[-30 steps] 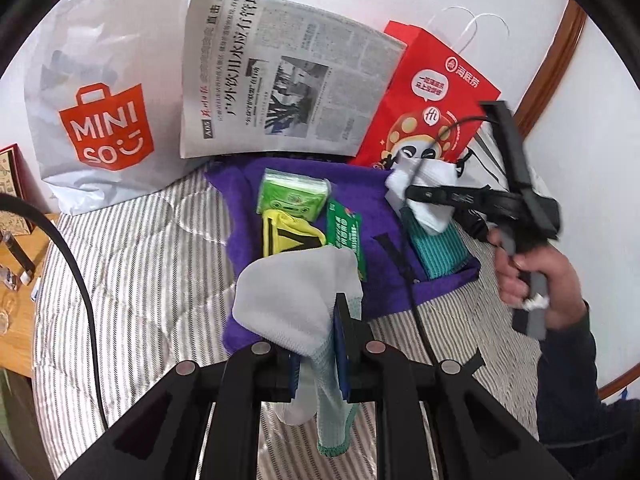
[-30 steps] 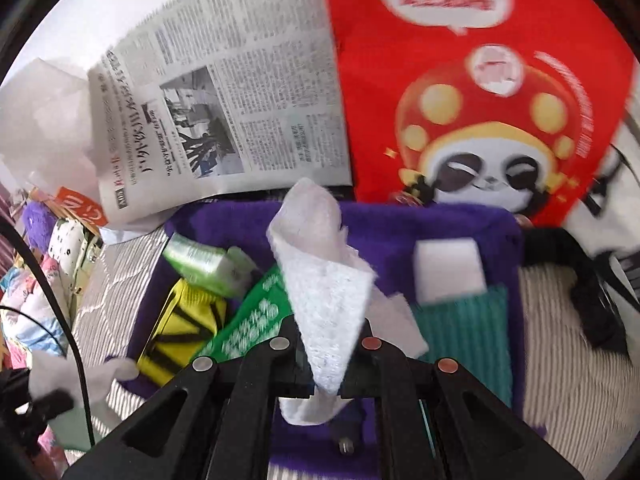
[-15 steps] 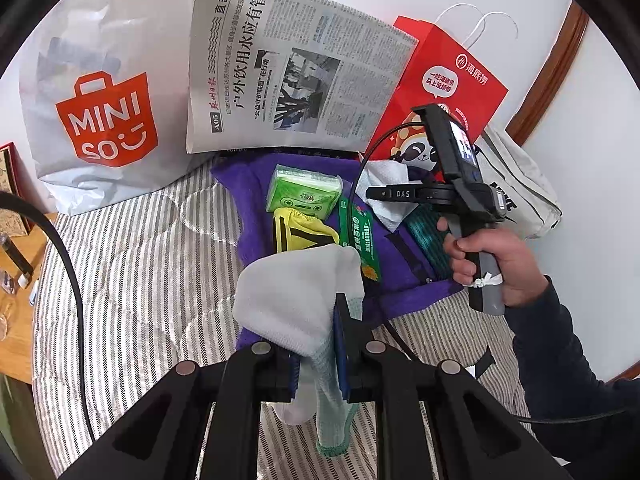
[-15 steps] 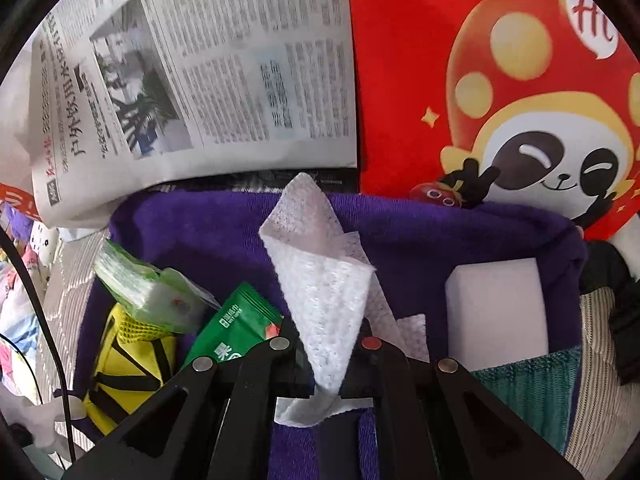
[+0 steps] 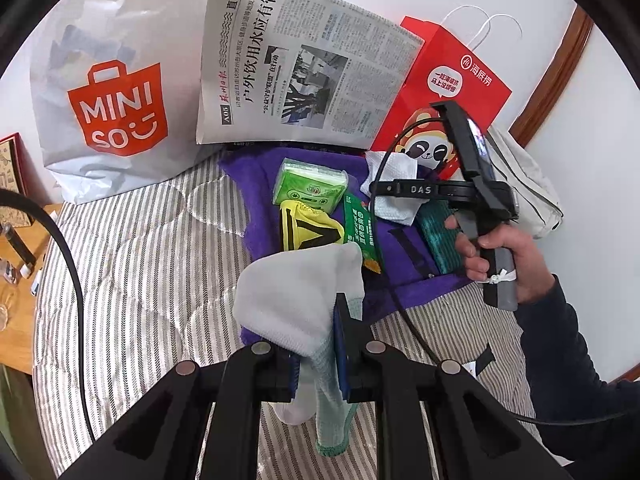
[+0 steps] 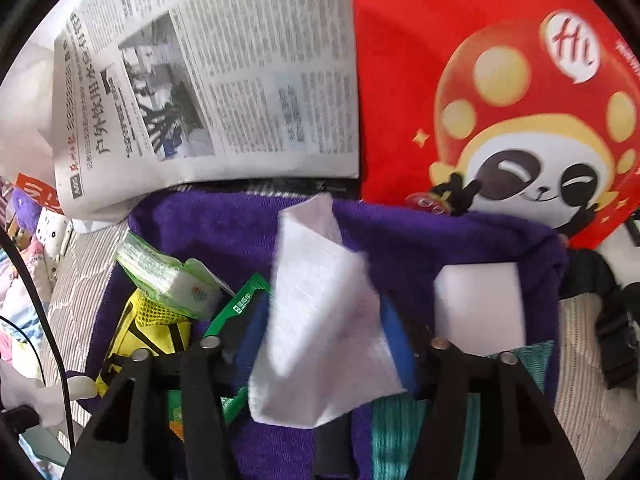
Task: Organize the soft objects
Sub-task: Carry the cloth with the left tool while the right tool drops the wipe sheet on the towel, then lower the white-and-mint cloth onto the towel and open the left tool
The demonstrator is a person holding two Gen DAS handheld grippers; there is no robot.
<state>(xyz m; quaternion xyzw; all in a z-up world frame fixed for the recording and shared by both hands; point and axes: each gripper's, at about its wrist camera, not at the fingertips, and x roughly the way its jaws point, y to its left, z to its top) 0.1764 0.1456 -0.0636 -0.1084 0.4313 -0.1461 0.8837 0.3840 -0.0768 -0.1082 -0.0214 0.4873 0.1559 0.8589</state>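
Soft things sorted on a striped quilted bed [image 5: 140, 264] against a white wall.

We clamp a white sock [image 5: 304, 300] in our left gripper [image 5: 316, 354]; our right gripper [image 6: 320, 336] has just been opening, its white cloth [image 6: 316, 312] loose between the jaws over the purple towel [image 6: 224, 224]. Behind stand a MINISO bag [image 5: 116, 92] and newspaper [image 5: 296, 72].

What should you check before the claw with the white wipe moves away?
1. Right claw open: ok, its jaws have just been opening.
2. White wipe let go: cannot tell; it is still between the jaws, blurred.
3. Wipe over the purple towel: ok.
4. Room beside the white sponge and the teal cloth: ok.
5. Left claw shut on the sock: ok.
6. Cable clear of the towel: not ok, it crosses it.
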